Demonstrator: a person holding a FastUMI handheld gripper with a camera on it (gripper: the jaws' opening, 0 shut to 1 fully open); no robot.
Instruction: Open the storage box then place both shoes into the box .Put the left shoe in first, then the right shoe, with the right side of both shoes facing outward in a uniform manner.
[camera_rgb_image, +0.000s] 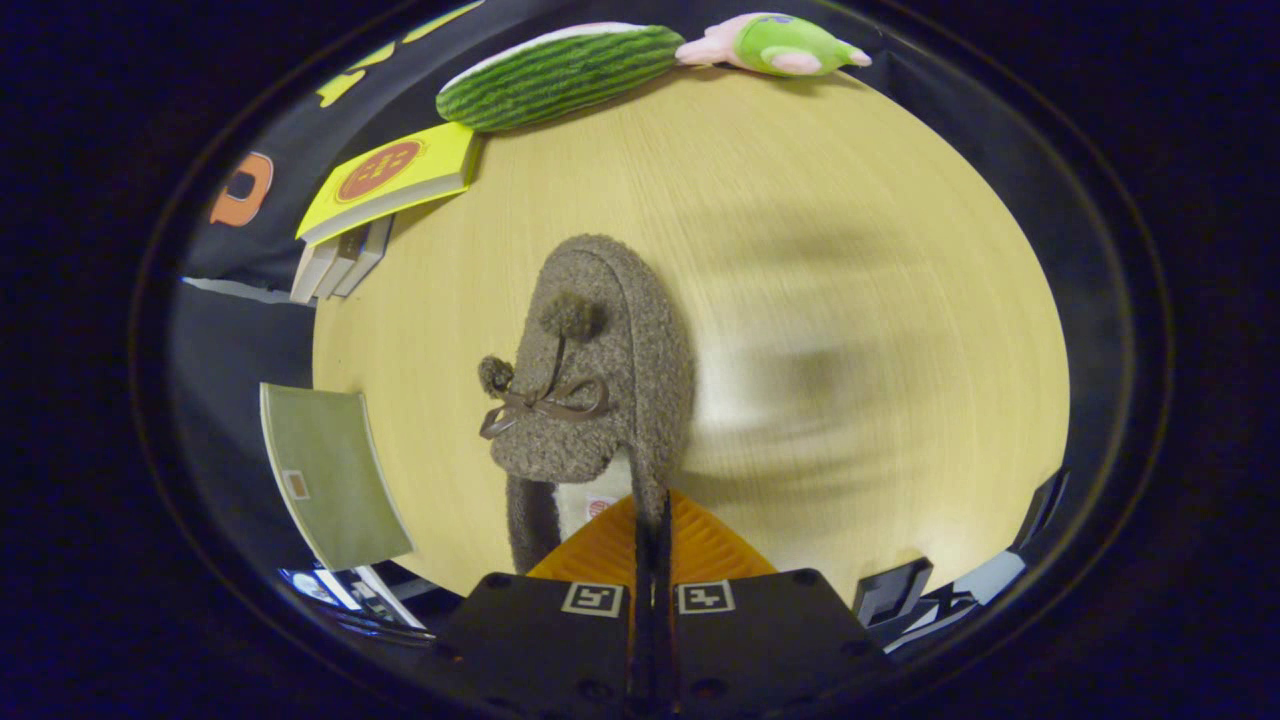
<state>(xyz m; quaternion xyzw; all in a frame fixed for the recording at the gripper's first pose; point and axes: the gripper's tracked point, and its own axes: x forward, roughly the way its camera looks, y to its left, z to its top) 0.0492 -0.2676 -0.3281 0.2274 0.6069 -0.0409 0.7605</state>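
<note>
Fingers of the hand-held gripper are pressing together on the heel edge of a fuzzy brown slipper, so the two pads are nearly meeting with only the thin rim of the shoe caught between them. Its toe is pointing away from the fingers, out over the pale wooden table, and its top is facing the camera, with a small ribbon bow and two pompoms (one near the toe side, one off to the left) lying on the upper. A pale lining with a small label is showing inside the heel opening, just ahead of the fingertips. Whether the slipper is hanging clear of the table or resting on it cannot be told; the wood to its right is looking smeared with blur.

Beyond the slipper, at the far edge of the table, a striped green plush cucumber is lying beside a green and pink plush toy. A yellow book is sitting atop a stack of books near the cucumber. A green book is lying at the table's left edge, well apart from the slipper.
</note>
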